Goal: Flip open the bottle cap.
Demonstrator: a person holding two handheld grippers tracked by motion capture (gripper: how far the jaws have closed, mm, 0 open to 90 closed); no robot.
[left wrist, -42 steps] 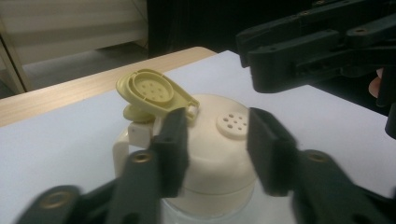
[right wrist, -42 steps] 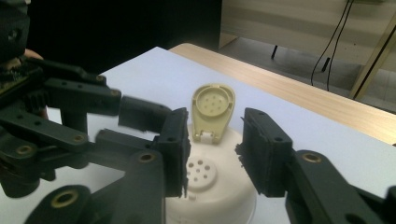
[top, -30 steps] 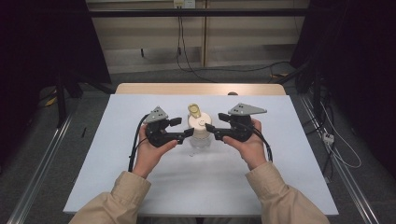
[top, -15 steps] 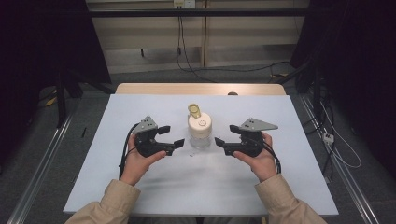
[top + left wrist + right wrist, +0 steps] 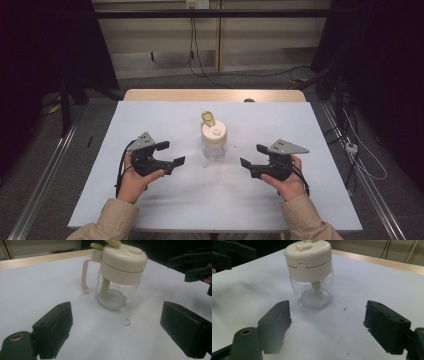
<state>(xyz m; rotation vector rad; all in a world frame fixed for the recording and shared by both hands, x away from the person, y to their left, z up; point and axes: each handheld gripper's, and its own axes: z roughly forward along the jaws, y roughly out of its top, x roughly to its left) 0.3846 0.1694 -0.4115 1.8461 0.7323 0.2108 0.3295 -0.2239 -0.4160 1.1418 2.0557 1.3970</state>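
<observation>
High view: white desk (image 5: 165, 210), wooden strip along its far edge. Glass jar (image 5: 214, 145) with cream lid (image 5: 214, 134) and yellow flip tab (image 5: 208, 118) stands upright at the desk's middle, a bit toward the far edge. Left tool (image 5: 171, 153) sits toward the left edge, right tool (image 5: 251, 156) toward the right edge, both clear of the jar and pointing at it. Each tool's jaws have just been opening, now wide apart, nothing between them. Left gripper view: jar's cream handle (image 5: 85, 275) faces this tool; small dark specks (image 5: 128, 322) on the desk near the jar base.
</observation>
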